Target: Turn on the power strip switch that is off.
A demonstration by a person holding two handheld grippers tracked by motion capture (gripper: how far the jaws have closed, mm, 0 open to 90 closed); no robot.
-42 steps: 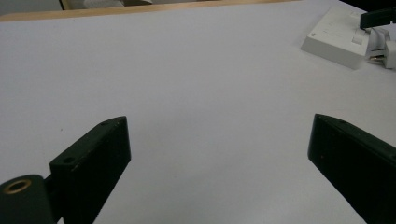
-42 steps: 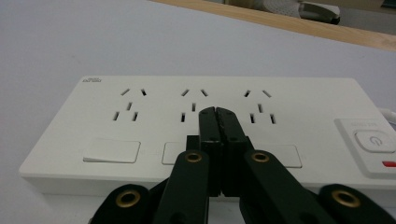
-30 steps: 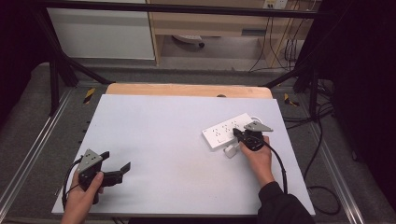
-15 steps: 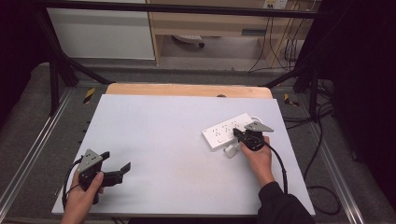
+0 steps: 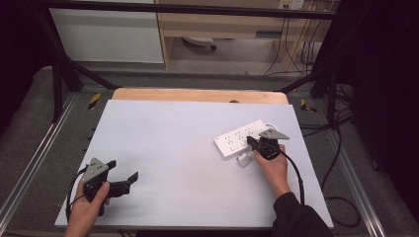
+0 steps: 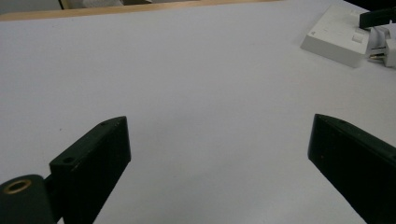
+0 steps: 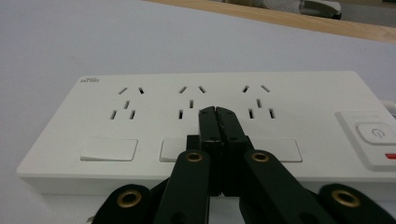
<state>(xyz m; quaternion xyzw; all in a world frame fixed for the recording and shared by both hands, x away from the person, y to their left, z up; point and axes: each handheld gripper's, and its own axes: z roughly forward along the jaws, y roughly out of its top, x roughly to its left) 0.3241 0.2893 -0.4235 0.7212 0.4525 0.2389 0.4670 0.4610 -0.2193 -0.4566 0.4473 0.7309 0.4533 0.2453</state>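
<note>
A white power strip [image 5: 237, 138] lies at an angle on the right half of the white table [image 5: 173, 143]. My right gripper [image 5: 254, 142] rests at its near side, jaws shut with nothing between them. In the right gripper view the closed tips [image 7: 216, 112] lie over the strip's top [image 7: 116, 126] by the middle outlet, with the power button [image 7: 376, 133] to the right. A small white plug [image 5: 243, 160] lies on the table just beside the strip. My left gripper [image 5: 123, 180] sits low at the front left, open; its two jaws stand wide apart over bare table [image 6: 219, 154].
The left gripper view shows the strip [image 6: 334, 37] and the plug [image 6: 383, 44] far off at the upper right. A wooden board edge [image 5: 197, 95] runs along the table's far side. Cables [image 5: 341, 202] trail off the right edge, and metal rails flank the table.
</note>
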